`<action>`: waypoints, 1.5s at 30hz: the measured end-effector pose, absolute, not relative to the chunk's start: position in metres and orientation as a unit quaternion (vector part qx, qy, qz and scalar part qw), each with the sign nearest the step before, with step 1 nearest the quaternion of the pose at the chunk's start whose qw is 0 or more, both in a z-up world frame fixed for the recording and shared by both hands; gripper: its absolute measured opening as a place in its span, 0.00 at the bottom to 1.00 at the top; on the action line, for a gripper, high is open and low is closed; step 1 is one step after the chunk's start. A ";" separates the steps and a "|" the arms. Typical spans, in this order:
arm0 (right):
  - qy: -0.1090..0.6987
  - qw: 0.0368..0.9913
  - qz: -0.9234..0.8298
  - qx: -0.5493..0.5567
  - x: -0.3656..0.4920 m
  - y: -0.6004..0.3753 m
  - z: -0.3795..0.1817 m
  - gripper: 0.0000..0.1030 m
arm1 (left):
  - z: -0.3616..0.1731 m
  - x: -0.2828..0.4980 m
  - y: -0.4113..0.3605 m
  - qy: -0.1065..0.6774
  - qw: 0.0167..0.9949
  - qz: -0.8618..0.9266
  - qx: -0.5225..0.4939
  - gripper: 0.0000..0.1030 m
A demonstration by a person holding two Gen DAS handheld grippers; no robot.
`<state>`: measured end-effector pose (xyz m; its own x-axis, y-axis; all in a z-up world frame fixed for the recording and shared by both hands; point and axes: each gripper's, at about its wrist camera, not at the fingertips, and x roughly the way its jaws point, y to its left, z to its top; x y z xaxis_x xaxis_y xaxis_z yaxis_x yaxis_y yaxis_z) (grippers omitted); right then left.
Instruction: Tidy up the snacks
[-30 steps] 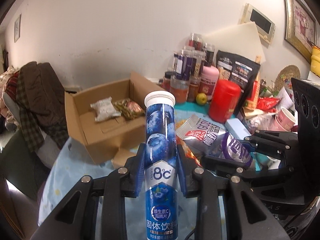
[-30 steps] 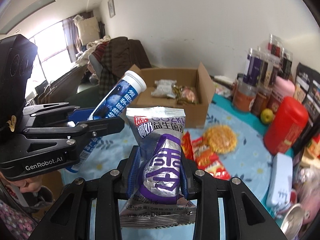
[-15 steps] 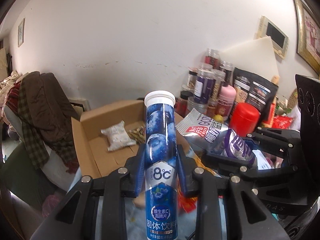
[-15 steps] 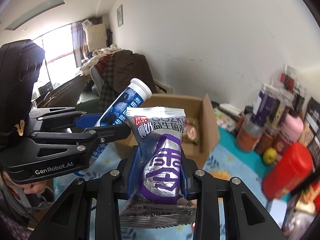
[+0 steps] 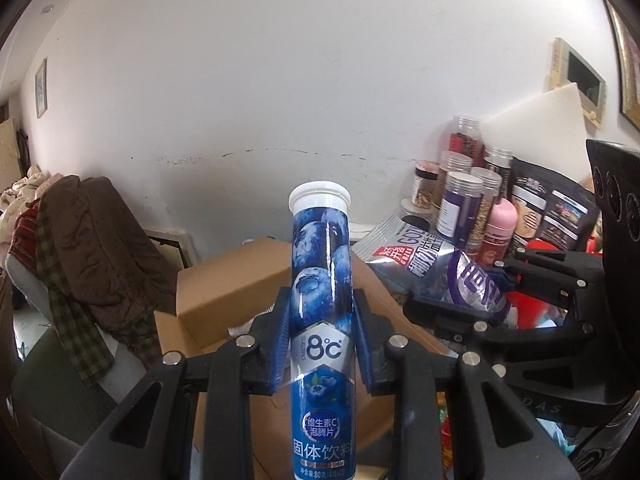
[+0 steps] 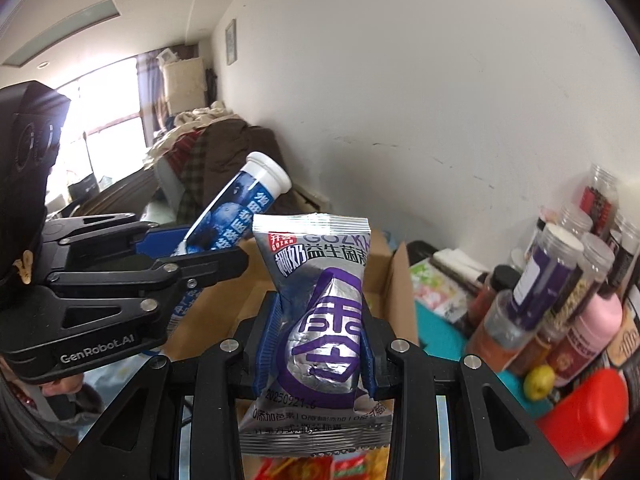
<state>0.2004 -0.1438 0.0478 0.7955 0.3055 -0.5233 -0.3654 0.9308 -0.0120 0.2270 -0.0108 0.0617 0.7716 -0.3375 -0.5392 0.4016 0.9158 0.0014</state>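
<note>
Blue-labelled tube clamped in left gripper, silver-purple sachet clamped in right gripper; both now raised higher than 1 s ago, held above the cardboard box, so drop-in likely next.

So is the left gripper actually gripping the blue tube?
Touching. In the left wrist view both blue pads of the left gripper press flush against the sides of the blue tube, with no gap visible on either side.

Home living rm, clothes-piled chair, framed pics, pantry jars
</note>
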 end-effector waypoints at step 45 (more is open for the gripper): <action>0.440 0.880 0.143 -0.103 0.345 -0.111 -0.047 0.52 | -0.066 0.381 0.007 0.504 0.858 -0.078 0.069 0.29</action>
